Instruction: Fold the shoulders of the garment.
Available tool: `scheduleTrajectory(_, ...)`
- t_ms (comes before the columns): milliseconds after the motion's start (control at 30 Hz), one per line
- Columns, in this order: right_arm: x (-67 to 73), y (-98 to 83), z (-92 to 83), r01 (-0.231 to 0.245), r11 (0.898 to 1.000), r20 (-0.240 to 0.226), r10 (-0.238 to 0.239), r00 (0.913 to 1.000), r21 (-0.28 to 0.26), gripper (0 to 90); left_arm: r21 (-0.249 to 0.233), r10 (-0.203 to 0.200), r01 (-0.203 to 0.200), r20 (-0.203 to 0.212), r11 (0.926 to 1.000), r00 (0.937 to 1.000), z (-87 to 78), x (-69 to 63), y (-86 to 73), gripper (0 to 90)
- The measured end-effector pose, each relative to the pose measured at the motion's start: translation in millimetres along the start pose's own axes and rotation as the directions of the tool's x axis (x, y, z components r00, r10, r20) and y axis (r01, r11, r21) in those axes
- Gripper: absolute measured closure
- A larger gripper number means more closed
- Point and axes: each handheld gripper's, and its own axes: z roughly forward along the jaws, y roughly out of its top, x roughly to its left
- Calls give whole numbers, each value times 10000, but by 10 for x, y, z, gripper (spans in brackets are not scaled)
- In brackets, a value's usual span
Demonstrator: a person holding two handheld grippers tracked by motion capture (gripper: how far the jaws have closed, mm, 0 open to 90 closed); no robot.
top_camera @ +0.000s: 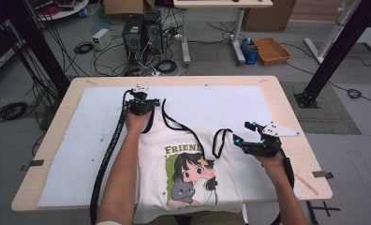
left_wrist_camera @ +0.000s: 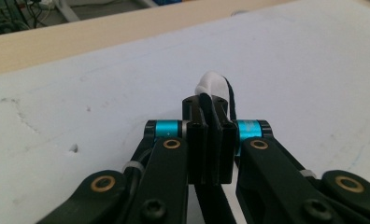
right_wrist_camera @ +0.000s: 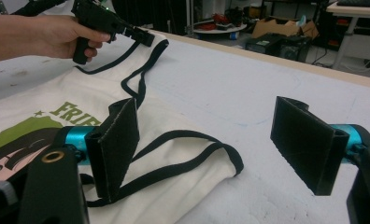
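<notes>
Gripping stage of what looks like a fold or lift of the sleeveless top [top_camera: 188, 154], spread flat and print-up on the white sheet [top_camera: 221, 101] covering the desk [top_camera: 281, 108], hem at the near edge, 2 shoulder straps toward the far side. Already pinched at the left strap [left_wrist_camera: 212, 84] by the left tongs [left_wrist_camera: 210, 107], pressed together on a bunched fold of white cloth and black trim. Not yet gripped at the right strap [top_camera: 219, 140]: right tongs [top_camera: 241, 133] held wide apart just beside that loop, nothing between the pads, low over the sheet. Next, by judgement: sliding the right tongs forward so that 1 pad passes under the loop's end and the other over it, then closing on trim and cloth together, level with the left grip, to keep the pull even. Thin, limp cream-white fabric, likely to sag and wrinkle once raised; narrow black binding along neckline and armholes, curling into loose loops; cartoon print [top_camera: 190, 176] in green, black and pink under green lettering, lying flat. Matte, faintly scuffed sheet; pale wood desk rim; flat matte-black pads on blue-collared jaws.
</notes>
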Motion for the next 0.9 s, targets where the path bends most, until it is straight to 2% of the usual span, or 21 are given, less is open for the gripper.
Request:
scheduleTrajectory(133, 3, 2, -6, -60, 10000, -5, 60, 10000, -42, 238, -618, -3, 22, 310, 9981, 9995, -142, 32, -43, 865)
scheduleTrajectory(233, 1, 2, 0, -49, 10000, 30, 49, 10000, -42, 237, -1184, -69, 144, 636, 9929, 9980, -245, 30, -64, 865)
scheduleTrajectory(333, 4, 3, 4, -20, 10000, 14, 20, 10000, -40, 238, -1410, 83, 18, 714, 9900, 9974, -349, 19, -73, 865)
scheduleTrajectory(433, 11, 7, -1, -19, 10000, 15, 20, 10000, -37, 238, -1938, 211, -31, 914, 9810, 9956, -471, -5, -59, 865)
scheduleTrajectory(600, 20, 17, -7, 20, 10000, 10, -20, 10000, -73, 238, -2440, 792, -497, 1127, 9685, 9905, -676, -95, -42, 865)
scheduleTrajectory(633, 20, 22, -12, 59, 9999, 9, -59, 10000, -122, 238, -2629, 913, -590, 1123, 9630, 9895, -723, -115, -48, 865)
scheduleTrajectory(667, 25, 27, -20, 41, 9999, 2, -41, 10000, -144, 238, -2791, 988, -631, 1158, 9582, 9884, -770, -133, -57, 865)
scheduleTrajectory(733, 28, 39, -31, 88, 9997, 4, -88, 10000, -210, 238, -2909, 1164, -751, 1272, 9538, 9850, -845, -183, -86, 865)
scheduleTrajectory(833, 37, 45, -33, 79, 9997, 0, -79, 10000, -224, 238, -2997, 1636, -1145, 1441, 9471, 9759, -926, -285, -154, 864)
scheduleTrajectory(900, 37, 43, -31, 96, 9998, 14, -96, 10000, -175, 238, -3161, 1826, -1245, 1611, 9405, 9699, -978, -360, -220, 863)
